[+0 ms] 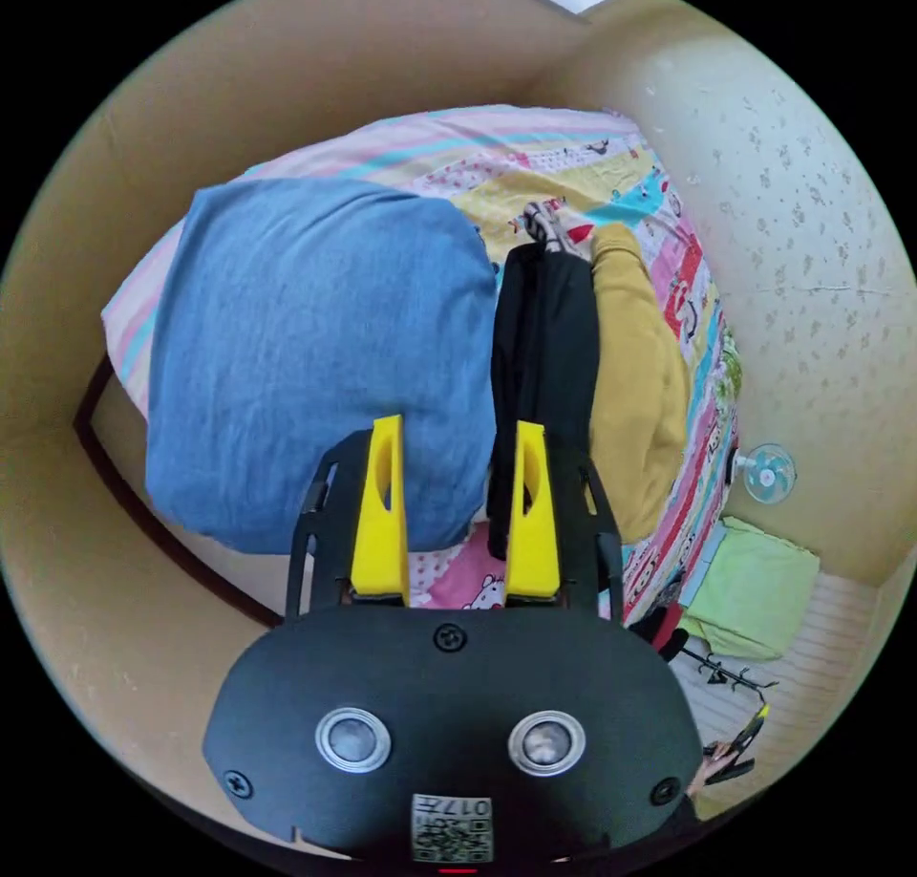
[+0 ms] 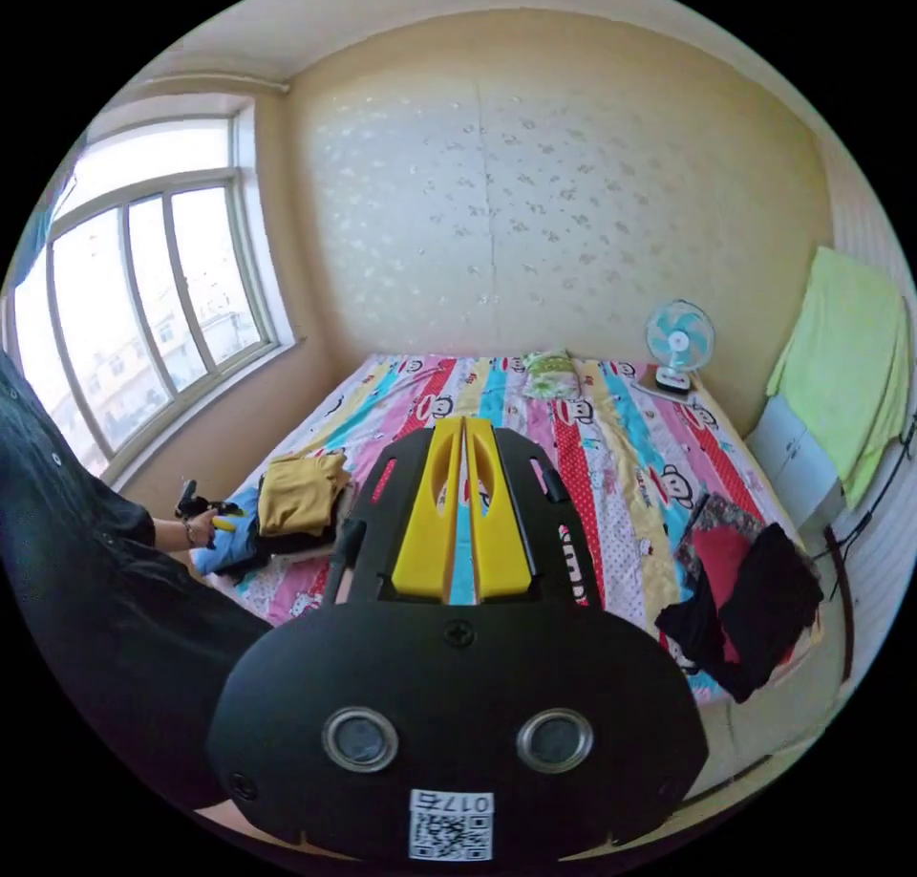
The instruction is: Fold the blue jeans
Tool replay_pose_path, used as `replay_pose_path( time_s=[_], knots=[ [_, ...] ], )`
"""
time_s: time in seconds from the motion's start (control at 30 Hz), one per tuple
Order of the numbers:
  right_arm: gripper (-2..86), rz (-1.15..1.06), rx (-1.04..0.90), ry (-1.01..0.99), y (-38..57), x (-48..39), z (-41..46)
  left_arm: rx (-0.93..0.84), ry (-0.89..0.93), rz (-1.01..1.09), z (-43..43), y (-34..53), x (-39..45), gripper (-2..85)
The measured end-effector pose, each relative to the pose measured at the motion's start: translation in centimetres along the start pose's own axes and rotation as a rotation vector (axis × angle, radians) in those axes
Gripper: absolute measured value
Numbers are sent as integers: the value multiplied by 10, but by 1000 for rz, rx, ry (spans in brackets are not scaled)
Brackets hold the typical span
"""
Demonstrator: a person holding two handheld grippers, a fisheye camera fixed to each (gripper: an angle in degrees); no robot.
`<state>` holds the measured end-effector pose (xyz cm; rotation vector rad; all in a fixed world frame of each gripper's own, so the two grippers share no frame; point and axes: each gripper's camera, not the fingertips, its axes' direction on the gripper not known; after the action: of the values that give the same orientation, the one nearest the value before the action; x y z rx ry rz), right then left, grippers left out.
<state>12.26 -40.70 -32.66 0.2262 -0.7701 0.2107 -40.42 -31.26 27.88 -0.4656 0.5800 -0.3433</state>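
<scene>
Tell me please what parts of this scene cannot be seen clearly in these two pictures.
- Left gripper view: the near edge of the folded blue denim jeans is hidden behind the open left gripper.
- Left gripper view: the black folded garment hides the side of the mustard yellow garment.
- Right gripper view: the left gripper looks too small to judge its jaws.
- Right gripper view: the shut right gripper covers part of the striped cartoon bedsheet.

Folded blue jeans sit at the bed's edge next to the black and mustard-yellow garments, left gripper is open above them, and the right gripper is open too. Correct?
Not quite. In the right gripper view the right gripper is shut, its yellow jaws together. The rest holds: in the left gripper view the blue jeans lie beside the black garment and the mustard-yellow garment, with the left gripper open.
</scene>
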Motion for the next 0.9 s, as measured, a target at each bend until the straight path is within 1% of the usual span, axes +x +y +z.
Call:
replay_pose_path(
  time_s=[0.03, 0.1, 0.2, 0.27, 0.3, 0.33, 0.37, 0.4, 0.43, 0.47, 0.53, 0.57, 0.6, 0.63, 0.67, 0.73, 0.77, 0.8, 0.83, 0.87, 0.9],
  knots=[
    [5, 48, 12, 23, 7, 5, -6, 2, -86, -30, 13, -3, -10, 94],
    [5, 93, 31, 23, 13, 8, -11, 25, -97, -13, 28, -3, -25, 75],
    [5, 71, 32, 16, 19, -1, -4, 38, -90, 5, 42, -5, -55, 58],
    [6, 53, 40, 30, 28, -9, 9, -1, 20, -22, 46, -10, -88, 26],
    [6, 49, 47, 27, 31, -10, 11, -14, 158, -79, 43, -13, -120, 17],
    [6, 46, 62, 10, 36, -10, 17, -4, 338, -109, 37, -13, -151, 10],
    [6, 42, 78, -21, 41, -7, 22, 12, 430, -101, 31, -12, -164, 8],
    [6, 38, 87, -41, 42, -6, 24, 69, 580, -48, 12, -7, -186, 3],
    [7, 21, 108, -91, 46, -2, 29, 145, 686, 49, -15, 2, -201, 0],
    [8, 2, 129, -147, 49, 2, 33, 173, 720, 102, -29, 7, -207, -1],
    [11, -31, 168, -235, 52, 8, 41, 286, 831, 306, -91, 31, -220, -4],
    [14, -56, 200, -294, 54, 11, 46, 320, 862, 354, -108, 37, -221, -5],
    [16, -73, 218, -327, 54, 12, 49, 379, 919, 453, -139, 49, -220, -5],
    [22, -108, 251, -390, 54, 13, 56, 421, 958, 568, -170, 59, -212, -5],
    [30, -143, 276, -456, 54, 13, 63, 440, 972, 630, -185, 65, -205, -5],
    [49, -178, 296, -557, 50, 11, 77, 503, 995, 889, -238, 95, -163, -5],
    [65, -208, 295, -629, 48, 7, 86, 518, 1001, 952, -250, 103, -151, -4],
    [72, -224, 293, -665, 47, 5, 90, 545, 1043, 1065, -269, 121, -126, -3],
    [85, -259, 290, -737, 48, -3, 100, 567, 1132, 1173, -284, 136, -104, -3],
    [92, -294, 290, -811, 52, -12, 110, 576, 1187, 1218, -291, 144, -93, -2],
    [96, -311, 288, -848, 55, -17, 115, 593, 1293, 1272, -302, 156, -73, -2]
  ],
)
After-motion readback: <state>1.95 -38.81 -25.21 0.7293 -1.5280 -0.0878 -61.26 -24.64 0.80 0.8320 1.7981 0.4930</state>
